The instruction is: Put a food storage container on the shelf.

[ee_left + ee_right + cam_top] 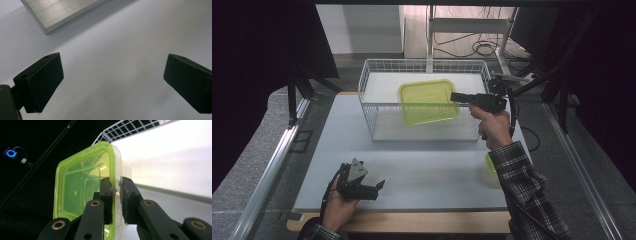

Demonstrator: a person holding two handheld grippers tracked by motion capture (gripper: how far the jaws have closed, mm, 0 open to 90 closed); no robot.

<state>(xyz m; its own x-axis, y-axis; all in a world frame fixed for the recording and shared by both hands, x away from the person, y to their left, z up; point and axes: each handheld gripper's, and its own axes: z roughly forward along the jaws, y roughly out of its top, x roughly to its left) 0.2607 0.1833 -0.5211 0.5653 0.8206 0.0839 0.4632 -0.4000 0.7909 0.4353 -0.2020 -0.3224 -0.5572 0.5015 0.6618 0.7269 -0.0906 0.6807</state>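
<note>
With the right gripper (458, 96) clenched on the rim of the green tub (427, 101) over the basket (371, 76), lower it level before letting go, while the left gripper (379, 185) idles with jaws apart.

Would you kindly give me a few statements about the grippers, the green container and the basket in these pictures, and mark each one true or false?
1. The right gripper is shut on the rim of the green container. True.
2. The left gripper holds a lid. False: its jaws stand wide apart over the bare white table, with nothing between them.
3. The green container is held over the wire basket. True.
4. The wire basket is black. False: it is white.
5. The left gripper is inside the basket. False: it is at the near left of the table, away from the basket.
</note>
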